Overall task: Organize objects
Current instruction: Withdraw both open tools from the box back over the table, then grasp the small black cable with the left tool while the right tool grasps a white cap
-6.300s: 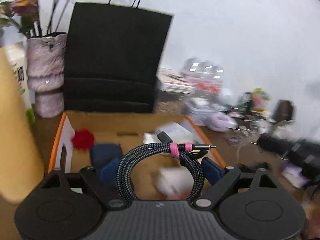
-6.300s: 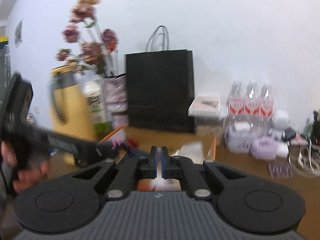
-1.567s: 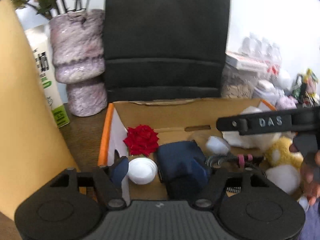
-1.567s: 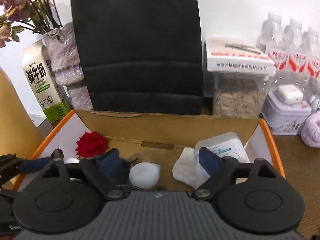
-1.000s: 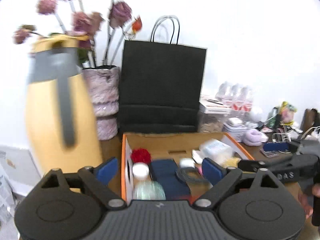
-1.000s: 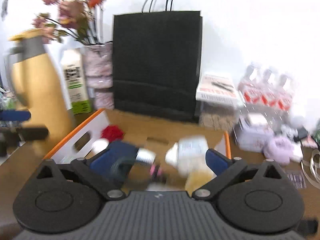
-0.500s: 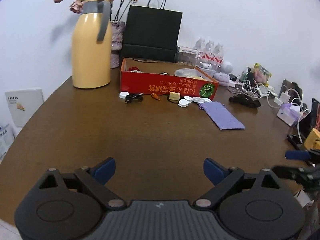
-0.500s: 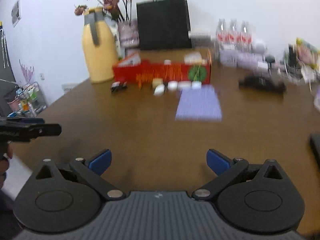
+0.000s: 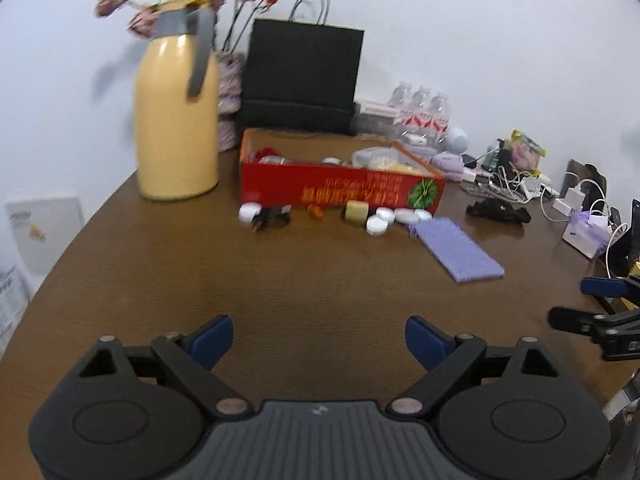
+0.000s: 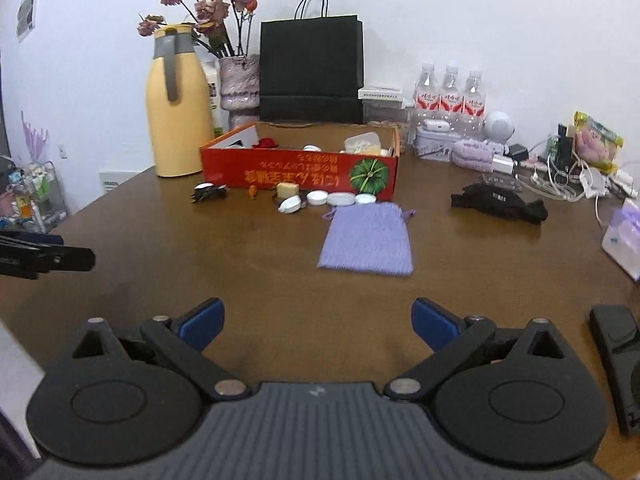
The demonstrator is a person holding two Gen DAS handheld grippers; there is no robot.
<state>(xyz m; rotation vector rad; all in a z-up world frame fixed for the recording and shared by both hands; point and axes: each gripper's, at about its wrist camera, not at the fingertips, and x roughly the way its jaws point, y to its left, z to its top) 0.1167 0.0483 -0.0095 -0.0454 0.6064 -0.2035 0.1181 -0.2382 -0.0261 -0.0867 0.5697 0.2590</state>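
A red cardboard box (image 9: pixel 340 192) (image 10: pixel 300 172) stands at the far middle of the brown table and holds a red flower, white caps and other small items. In front of it lie white caps (image 10: pixel 316 199), a yellow block (image 10: pixel 287 189), a small orange thing (image 10: pixel 252 191) and a black clip (image 10: pixel 209 192). A purple pouch (image 10: pixel 368 240) (image 9: pixel 456 248) lies nearer. My left gripper (image 9: pixel 319 338) is open and empty, low over the near table. My right gripper (image 10: pixel 318 320) is open and empty, also far back from the box.
A yellow thermos (image 10: pixel 176 116), a vase of flowers (image 10: pixel 238 80) and a black paper bag (image 10: pixel 312 68) stand behind the box. Water bottles (image 10: pixel 450 96), chargers and cables (image 10: pixel 560 172) crowd the right. A black object (image 10: pixel 498 198) lies on the table at right.
Both grippers pulled far back from the box, where the left one let go of the coiled cable. In the last half second the left view moved a little closer to the box.
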